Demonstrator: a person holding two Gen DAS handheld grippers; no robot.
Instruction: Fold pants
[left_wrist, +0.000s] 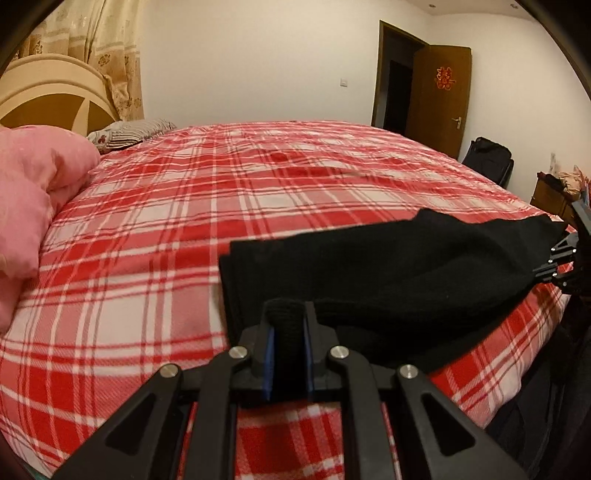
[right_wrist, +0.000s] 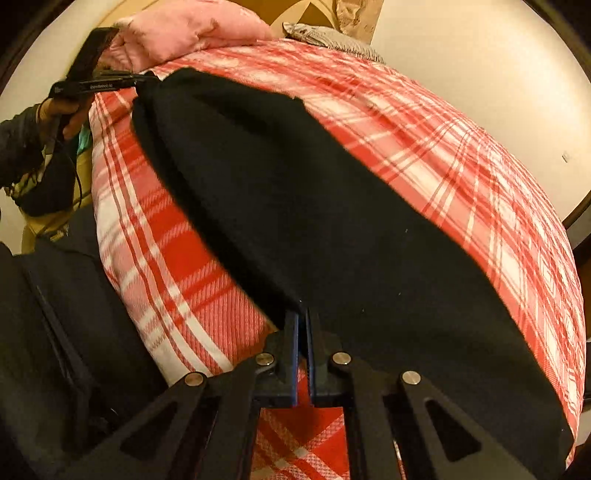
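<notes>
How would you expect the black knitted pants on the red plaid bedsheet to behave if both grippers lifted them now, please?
The black knitted pants would probably sag in the middle: they already drape limply between the left gripper and right gripper. They look thick and layered, so likely bulky but not heavy. The fuzzy knit probably grips the red plaid bedsheet and should not slide easily.

A red plaid bedspread, pink duvet, striped pillow, brown door.
</notes>
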